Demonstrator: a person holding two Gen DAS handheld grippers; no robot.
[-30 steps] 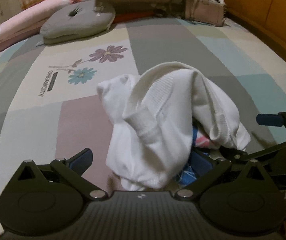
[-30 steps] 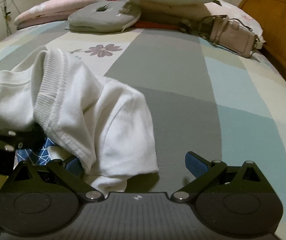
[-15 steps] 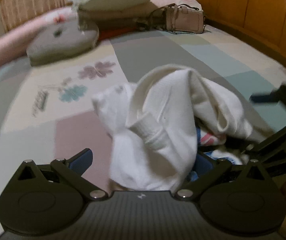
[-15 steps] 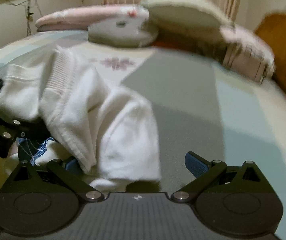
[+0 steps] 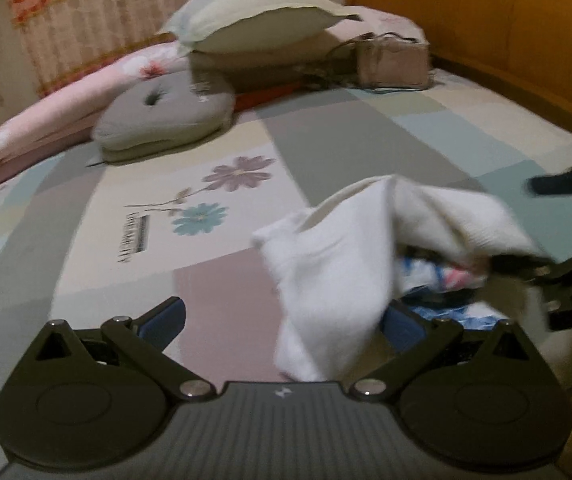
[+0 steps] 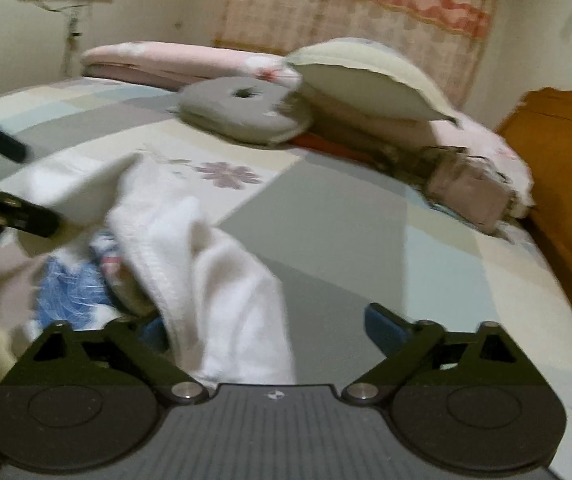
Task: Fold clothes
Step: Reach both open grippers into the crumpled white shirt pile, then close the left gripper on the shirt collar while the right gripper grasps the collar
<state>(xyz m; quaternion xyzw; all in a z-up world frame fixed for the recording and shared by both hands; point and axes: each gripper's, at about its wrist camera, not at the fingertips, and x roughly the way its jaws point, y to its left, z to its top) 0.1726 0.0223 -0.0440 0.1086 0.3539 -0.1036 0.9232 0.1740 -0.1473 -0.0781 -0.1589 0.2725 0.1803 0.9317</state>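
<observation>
A crumpled white garment (image 5: 346, 248) with a blue printed part (image 5: 438, 276) showing inside lies bunched on the bed. My left gripper (image 5: 284, 320) is open wide; the cloth hangs between its fingers, against the right pad only. My right gripper (image 6: 268, 328) has its jaws closing but still far apart. The white garment (image 6: 214, 272) sits between them beside the left pad, which it partly hides. Each gripper's dark fingers show at the edge of the other's view, at the garment's far side. Both views are blurred.
The patchwork bedsheet (image 5: 86, 240) spreads to the left and beyond the garment. At the head of the bed lie a grey round cushion (image 5: 166, 116), a pale pillow (image 5: 254, 28) and a pink bag (image 5: 394, 60). A wooden headboard (image 5: 506, 40) runs along the right.
Both cameras have tipped upward, so more curtain and wall show. The garment has shifted and opened, baring more of the blue print. The right jaws have narrowed slightly.
</observation>
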